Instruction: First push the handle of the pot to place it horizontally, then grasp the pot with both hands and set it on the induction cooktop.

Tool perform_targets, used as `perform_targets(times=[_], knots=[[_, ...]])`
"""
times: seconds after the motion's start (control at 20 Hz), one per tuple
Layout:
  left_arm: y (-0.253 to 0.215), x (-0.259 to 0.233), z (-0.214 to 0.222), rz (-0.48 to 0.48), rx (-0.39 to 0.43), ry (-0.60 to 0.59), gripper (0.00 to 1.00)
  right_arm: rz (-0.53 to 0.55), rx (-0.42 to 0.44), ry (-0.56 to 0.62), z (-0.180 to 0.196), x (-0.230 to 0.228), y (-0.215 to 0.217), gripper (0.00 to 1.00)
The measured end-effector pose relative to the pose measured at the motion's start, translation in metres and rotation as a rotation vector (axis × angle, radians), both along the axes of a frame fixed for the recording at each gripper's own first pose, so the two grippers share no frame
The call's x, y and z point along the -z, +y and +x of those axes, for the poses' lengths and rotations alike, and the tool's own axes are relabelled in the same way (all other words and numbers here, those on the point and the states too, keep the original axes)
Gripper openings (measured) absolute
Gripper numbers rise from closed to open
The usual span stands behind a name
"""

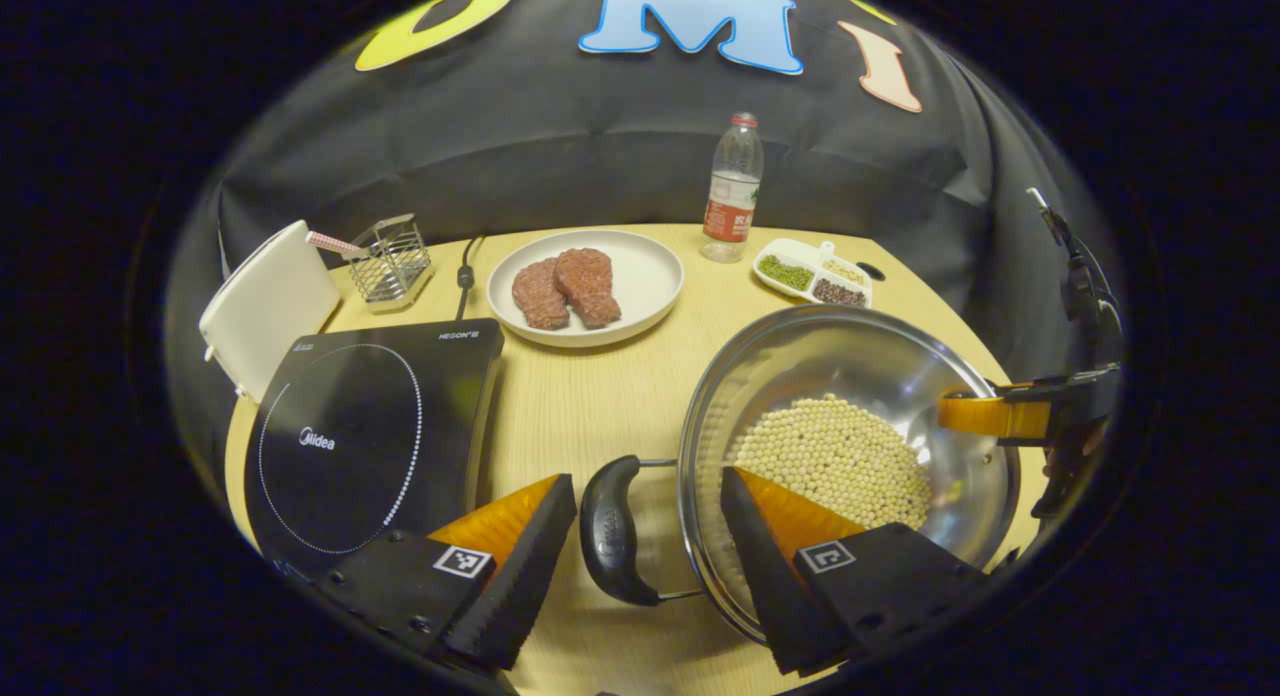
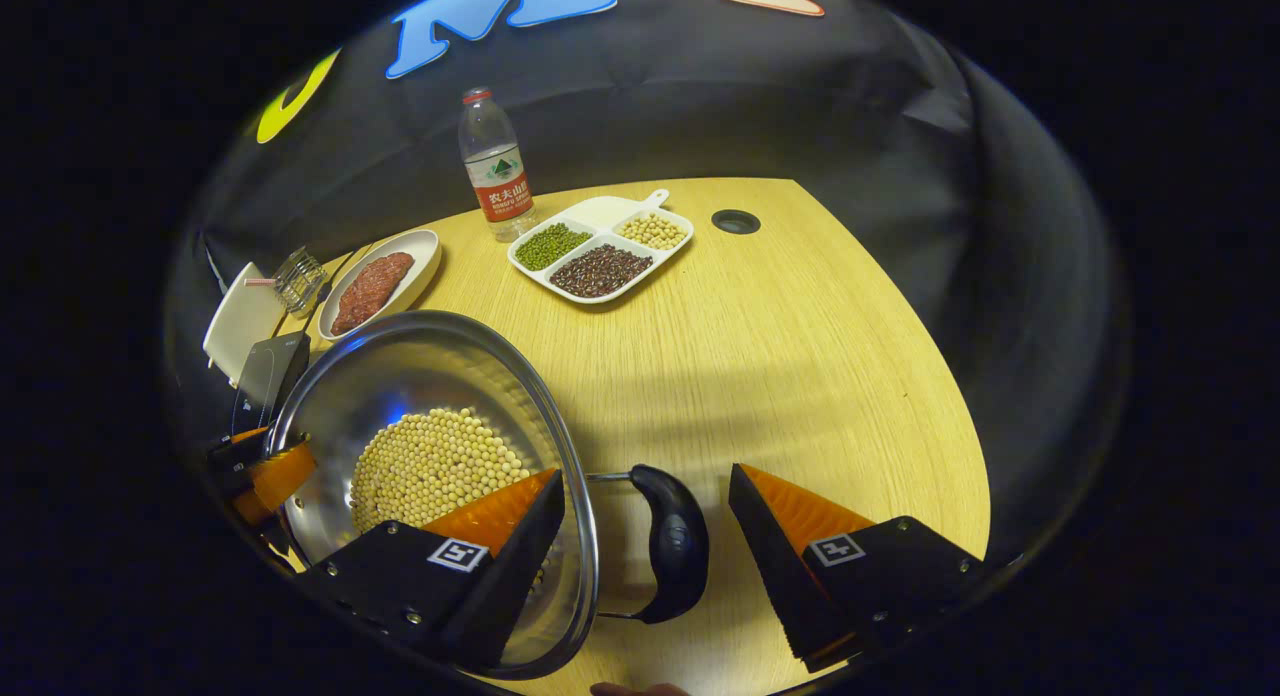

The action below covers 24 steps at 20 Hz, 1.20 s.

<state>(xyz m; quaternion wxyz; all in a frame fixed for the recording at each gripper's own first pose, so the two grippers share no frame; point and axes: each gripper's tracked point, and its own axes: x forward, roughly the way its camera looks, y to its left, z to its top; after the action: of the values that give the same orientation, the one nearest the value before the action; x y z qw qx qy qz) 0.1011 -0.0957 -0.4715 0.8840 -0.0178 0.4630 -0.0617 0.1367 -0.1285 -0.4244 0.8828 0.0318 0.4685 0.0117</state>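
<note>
**Both handles level, pot not yet gripped or lifted**

The worktop [image 2: 800, 336] carries everything; its right half lies bare in the right gripper view, while the far edge is lined with other things. The induction cooktop [image 1: 370, 436] sits at the left, close to the worktop's near-left edge, with a strip of bare wood between it and the pot [image 1: 850, 376]. The pot, a steel one holding pale beans, rests on the worktop right of the cooktop. Its two black side handles, the left handle [image 1: 612, 531] and the right handle [image 2: 675, 541], both appear to lie horizontal, so the pushing step looks done. The grasp, the lift and the placing remain.

The left tool [image 1: 648, 536] stands wide, its jaws straddling the left handle and rim without pressing. The right tool [image 2: 645, 536] is equally wide around the right handle, one finger inside the rim over the beans.

The path leftward looks short and open. A plate of meat [image 1: 640, 276] lies just beyond it, near enough to mind, as does the cooktop's raised edge. The divided bean tray [image 2: 600, 251] and bottle [image 2: 495, 166] stand well apart.
</note>
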Motion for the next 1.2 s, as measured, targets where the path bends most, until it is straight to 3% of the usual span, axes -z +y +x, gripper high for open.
perform_targets(times=[0.05,0.3,0.35,0.4,0.45,0.7,0.8,1.0,1.2], knots=[[0.001,0.001,0.002,0.005,-0.002,0.002,0.89,0.01,-0.008,0.0,0.003,0.003,0.002,0.99],[-0.001,0.003,0.001,0.009,0.006,0.018,0.71,0.03,-0.04,0.015,0.0,0.006,0.007,0.7],[-0.001,0.002,0.002,0.008,0.011,0.019,0.71,0.033,-0.043,0.017,-0.001,0.007,0.008,0.73],[-0.001,0.003,0.001,0.006,0.015,0.023,0.73,0.041,-0.052,0.018,0.0,0.007,0.009,0.67],[-0.001,0.002,0.001,0.004,0.019,0.021,0.65,0.042,-0.055,0.015,0.001,0.009,0.008,0.7],[0.0,-0.001,0.002,0.008,0.043,0.015,0.68,0.065,-0.023,0.04,-0.005,0.002,0.012,0.6],[0.003,-0.004,0.005,0.003,0.06,0.014,0.59,0.054,-0.011,0.039,-0.006,0.001,0.014,0.6],[0.013,-0.026,0.008,-0.024,0.073,-0.022,0.63,0.037,0.002,-0.001,-0.013,-0.031,0.021,0.6],[0.031,-0.053,0.01,-0.037,0.091,-0.033,0.59,0.04,0.022,-0.013,-0.027,-0.063,0.037,0.6]])
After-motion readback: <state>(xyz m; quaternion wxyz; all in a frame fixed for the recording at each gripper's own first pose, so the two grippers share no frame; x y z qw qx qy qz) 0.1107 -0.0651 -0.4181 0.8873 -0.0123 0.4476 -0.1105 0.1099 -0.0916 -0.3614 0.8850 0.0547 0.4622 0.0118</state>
